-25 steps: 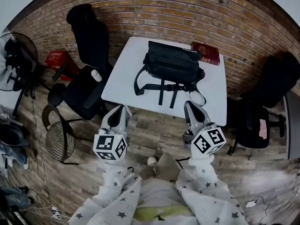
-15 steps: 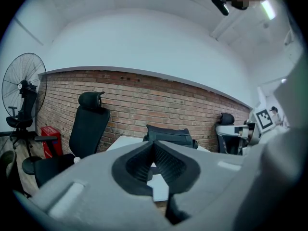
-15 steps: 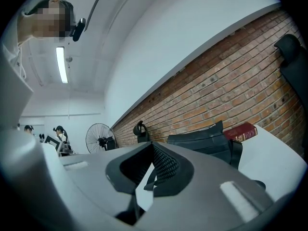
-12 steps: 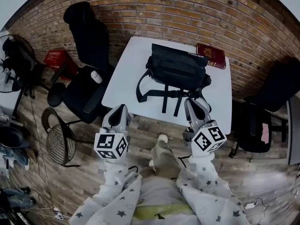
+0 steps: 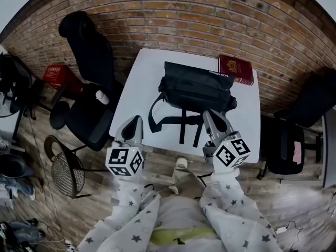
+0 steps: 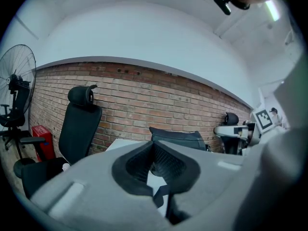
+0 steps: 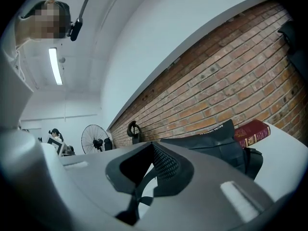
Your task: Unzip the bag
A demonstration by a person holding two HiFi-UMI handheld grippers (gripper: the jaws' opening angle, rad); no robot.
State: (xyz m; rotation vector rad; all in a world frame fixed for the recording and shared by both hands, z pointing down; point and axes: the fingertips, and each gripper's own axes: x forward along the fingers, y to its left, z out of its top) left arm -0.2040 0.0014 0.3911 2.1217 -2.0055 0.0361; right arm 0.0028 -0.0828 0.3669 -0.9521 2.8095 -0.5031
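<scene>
A black bag (image 5: 197,91) lies on the white table (image 5: 139,80), its straps hanging toward the near edge. My left gripper (image 5: 134,121) is shut and empty, its tips over the table's near-left edge, apart from the bag. Shut and empty too, my right gripper (image 5: 210,114) hovers just in front of the bag by the straps. In the left gripper view the bag (image 6: 175,138) shows beyond the shut left gripper (image 6: 154,146). In the right gripper view the bag (image 7: 211,141) sits past the shut right gripper (image 7: 153,146).
A dark red book (image 5: 236,69) lies at the table's far right corner, also seen as the book (image 7: 252,133). A black office chair (image 5: 86,62) stands left of the table, another chair (image 5: 294,140) right. A wire basket (image 5: 65,167) and a brick wall (image 5: 210,14) are nearby.
The person has stepped closer to the table. Both grippers have moved forward: the left now reaches the table's near edge and the right reaches the bag's straps. The jaws stay shut.
</scene>
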